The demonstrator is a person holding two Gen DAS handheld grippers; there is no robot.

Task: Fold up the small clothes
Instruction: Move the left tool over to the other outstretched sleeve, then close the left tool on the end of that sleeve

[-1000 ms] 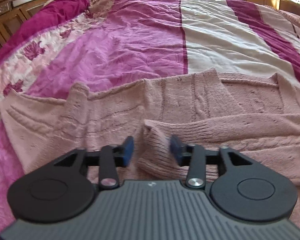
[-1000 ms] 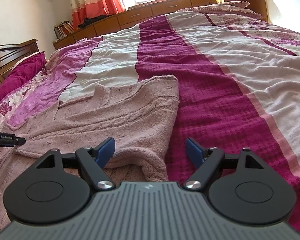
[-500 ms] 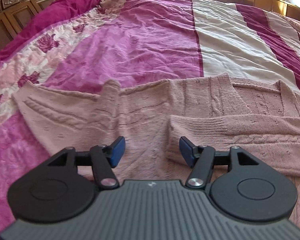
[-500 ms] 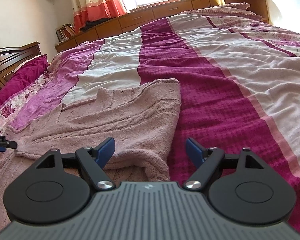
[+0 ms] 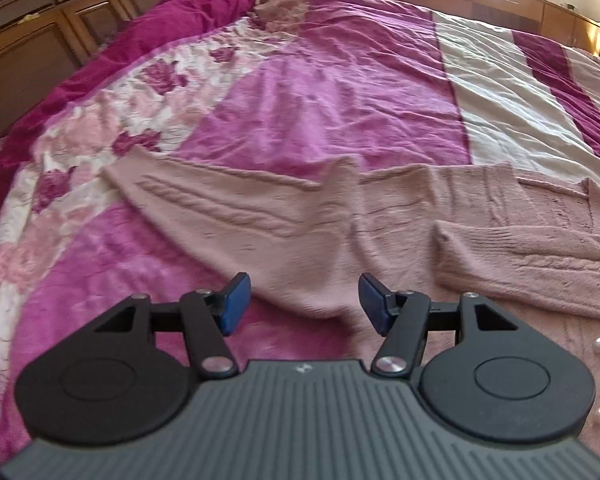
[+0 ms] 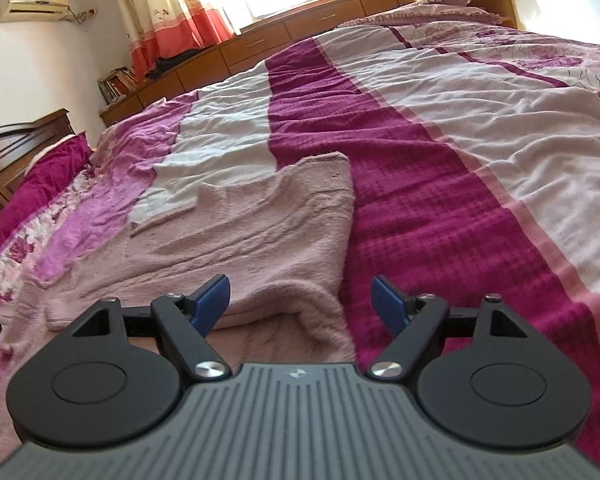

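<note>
1. A pink knitted cardigan [image 5: 380,220] is being shown spread flat on the bed [image 5: 320,92], over a bedspread striped in magenta, cream and floral pink.
2. One sleeve [image 5: 220,208] is being seen stretched out to the left across the floral part, while the other sleeve [image 5: 520,252] is lying folded across the body, its cuff pointing left.
3. Small pearl buttons [image 5: 599,346] are being seen on the knit at the lower right of the left wrist view.
4. The left tongs [image 5: 302,302] are being held wide apart above the lower edge of the outstretched sleeve, with nothing gripped between the blue pads.
5. The right tongs [image 6: 300,306] are likewise being held wide apart and are gripping nothing; a folded edge of the cardigan [image 6: 260,240] is lying just ahead between the pads, beside the dark magenta stripe.
6. A wooden headboard [image 5: 40,40] and low wooden cabinets [image 6: 260,48] are being seen around the bed, with curtains [image 6: 168,12] at the window.
</note>
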